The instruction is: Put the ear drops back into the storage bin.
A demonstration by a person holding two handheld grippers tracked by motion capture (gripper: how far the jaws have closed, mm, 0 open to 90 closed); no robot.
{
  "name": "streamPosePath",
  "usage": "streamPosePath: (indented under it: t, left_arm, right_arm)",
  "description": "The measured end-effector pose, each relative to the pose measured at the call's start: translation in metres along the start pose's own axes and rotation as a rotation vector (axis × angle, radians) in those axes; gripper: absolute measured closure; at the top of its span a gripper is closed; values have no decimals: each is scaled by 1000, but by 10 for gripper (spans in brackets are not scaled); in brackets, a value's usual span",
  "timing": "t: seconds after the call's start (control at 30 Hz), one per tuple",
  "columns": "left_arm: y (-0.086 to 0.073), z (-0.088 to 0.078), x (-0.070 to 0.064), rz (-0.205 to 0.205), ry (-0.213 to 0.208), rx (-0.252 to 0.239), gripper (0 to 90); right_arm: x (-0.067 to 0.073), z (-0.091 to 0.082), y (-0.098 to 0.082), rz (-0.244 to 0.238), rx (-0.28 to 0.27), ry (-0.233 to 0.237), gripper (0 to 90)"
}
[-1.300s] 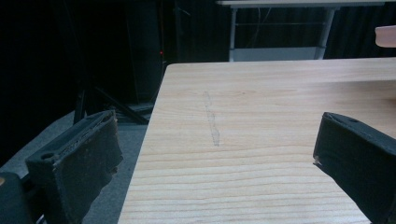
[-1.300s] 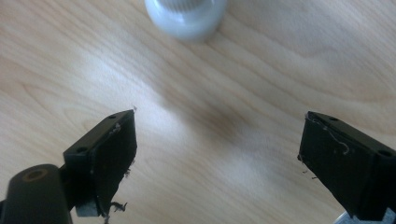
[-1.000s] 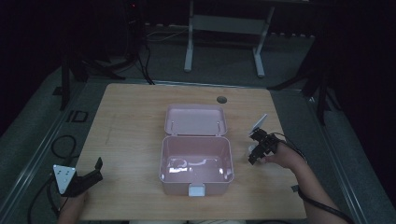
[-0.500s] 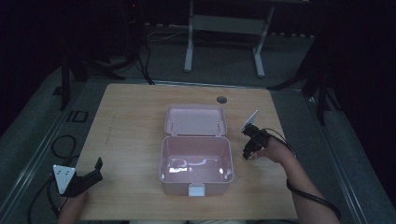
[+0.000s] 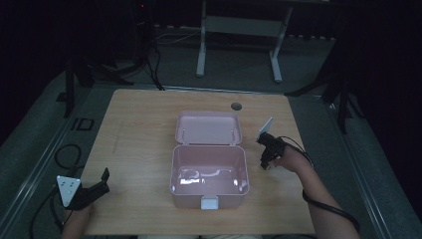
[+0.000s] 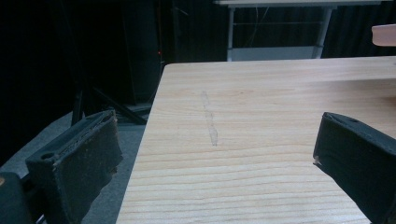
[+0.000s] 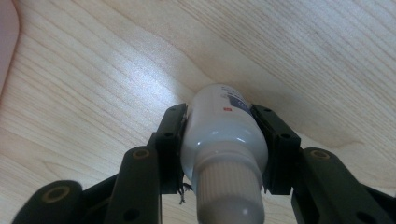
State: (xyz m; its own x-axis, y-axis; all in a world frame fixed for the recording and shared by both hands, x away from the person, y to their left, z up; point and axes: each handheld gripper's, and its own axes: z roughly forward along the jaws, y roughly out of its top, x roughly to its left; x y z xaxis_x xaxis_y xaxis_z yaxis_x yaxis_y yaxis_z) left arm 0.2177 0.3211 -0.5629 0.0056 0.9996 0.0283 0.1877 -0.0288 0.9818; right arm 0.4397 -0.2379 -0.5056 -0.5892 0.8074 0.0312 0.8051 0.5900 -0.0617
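A dark room surrounds a pale wooden table (image 5: 144,134), with metal stand legs on the grey floor beyond its far edge; an open pink box (image 5: 209,172) sits mid-table, its lid (image 5: 208,128) laid back flat on the far side and a white latch at its near wall. The right gripper (image 5: 266,162) stands just beside the box's right wall, tilted down toward the wood; its jaws have just been closing, and in the right gripper view the pads now press both flanks of a small white bottle (image 7: 224,133); the bottle lies between them with its ribbed cap toward the camera and its base pointing away over the tabletop; a blue and red label shows near the far end. The pink box edge sits at that view's upper left, near the gripper. The left gripper (image 5: 97,186) rests at the table's near left corner, well apart from the box; its jaws stand wide with nothing between them, bare wood and a faint scuff mark (image 6: 210,123) ahead of them.
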Motion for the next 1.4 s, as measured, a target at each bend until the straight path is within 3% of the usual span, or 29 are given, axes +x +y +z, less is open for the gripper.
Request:
streamPosePath:
  t: [0.1, 0.2, 0.23, 0.43, 0.63, 0.7, 0.8, 1.0, 1.23, 1.4]
  left_arm:
    - [0, 0, 0, 1, 0, 0, 10]
    - [0, 0, 0, -1, 1, 1, 10]
    - [0, 0, 0, -1, 1, 1, 10]
    - [0, 0, 0, 0, 0, 1, 10]
    - [0, 0, 0, 4, 1, 3, 10]
    - [0, 0, 0, 4, 1, 2, 10]
    - [0, 0, 0, 4, 1, 3, 10]
    - [0, 0, -1, 5, 2, 4, 10]
    - [0, 0, -1, 6, 3, 4, 10]
    - [0, 0, -1, 7, 3, 2, 10]
  right_arm:
    - [2, 0, 1, -16, 3, -14, 593]
    - [6, -2, 1, -81, 13, -29, 595]
    - [6, -2, 1, -81, 13, -29, 595]
    - [13, -4, -7, -219, 22, -71, 596]
    - [17, -4, -16, -336, 38, -73, 597]
    - [19, -4, -21, -401, 28, -101, 597]
    - [19, -5, -26, -454, 23, -119, 597]
    - [22, -10, -38, -541, 36, -89, 597]
    - [34, -13, -55, -735, 29, -8, 596]
    - [41, -14, -61, -810, 47, -29, 596]
